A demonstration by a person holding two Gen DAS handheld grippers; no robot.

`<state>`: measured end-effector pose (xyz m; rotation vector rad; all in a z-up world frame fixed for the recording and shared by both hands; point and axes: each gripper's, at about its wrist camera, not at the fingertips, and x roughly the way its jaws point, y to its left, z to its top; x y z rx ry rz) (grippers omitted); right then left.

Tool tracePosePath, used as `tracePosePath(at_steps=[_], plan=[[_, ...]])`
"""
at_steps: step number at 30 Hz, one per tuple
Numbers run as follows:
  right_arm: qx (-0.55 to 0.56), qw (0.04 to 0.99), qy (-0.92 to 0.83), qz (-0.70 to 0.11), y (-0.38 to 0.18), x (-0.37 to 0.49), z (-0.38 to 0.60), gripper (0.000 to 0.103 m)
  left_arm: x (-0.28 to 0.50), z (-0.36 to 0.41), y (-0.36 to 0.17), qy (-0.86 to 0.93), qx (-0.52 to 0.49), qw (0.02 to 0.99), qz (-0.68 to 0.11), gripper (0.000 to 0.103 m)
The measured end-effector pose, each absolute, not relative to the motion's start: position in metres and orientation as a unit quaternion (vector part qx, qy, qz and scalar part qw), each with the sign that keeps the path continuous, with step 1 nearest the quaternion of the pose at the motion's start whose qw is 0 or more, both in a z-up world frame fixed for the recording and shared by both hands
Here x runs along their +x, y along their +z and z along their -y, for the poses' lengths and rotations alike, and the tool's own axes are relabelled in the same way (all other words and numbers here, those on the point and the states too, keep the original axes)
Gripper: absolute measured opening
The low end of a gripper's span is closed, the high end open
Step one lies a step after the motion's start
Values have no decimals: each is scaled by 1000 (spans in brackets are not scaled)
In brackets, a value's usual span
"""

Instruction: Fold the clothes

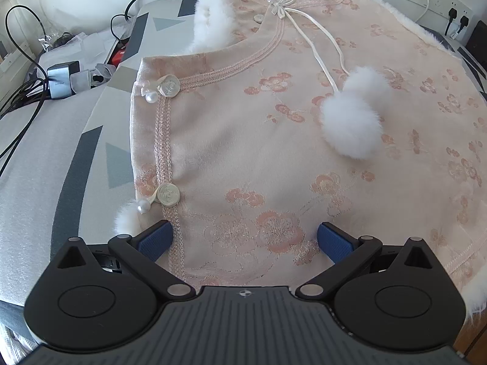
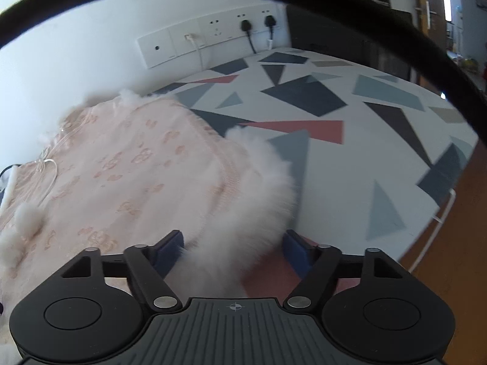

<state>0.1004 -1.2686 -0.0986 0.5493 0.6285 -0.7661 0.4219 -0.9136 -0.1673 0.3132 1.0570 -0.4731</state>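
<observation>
Lying under left tongs [image 1: 245, 240]: pink garment [image 1: 274, 140]

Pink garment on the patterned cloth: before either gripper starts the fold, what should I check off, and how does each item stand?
1. Pink garment lying flat, front up: ok.
2. Left gripper open over the hem, pads clear of fabric: ok.
3. Fur trim sits between the right gripper jaws: ok.
4. Right pads pressing on the trim: not ok, a gap shows on both sides.
5. Pompoms and cord clear of the fold line: cannot tell.
6. Bare patterned cloth beside the garment: ok.
</observation>
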Motion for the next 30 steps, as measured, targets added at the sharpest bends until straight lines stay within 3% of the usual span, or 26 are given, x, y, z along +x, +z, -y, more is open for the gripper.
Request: tracePosePath(at_steps=[11,15,24,30], plan=[[240,832,-365,-343,-94,120,1273,68,429,914,-167,-220,142,814,-519,103],[278,818,-372,-341,-84,116,1282,76,433,916,-168,-219,141,810,-526,103],[262,855,-355,-273,1,121,1292,93,438,917,-170,-218,137,805,-534,103],[256,886,-314,-223,46,134,1296,94,439,917,-170,-220,135,805,-534,103]])
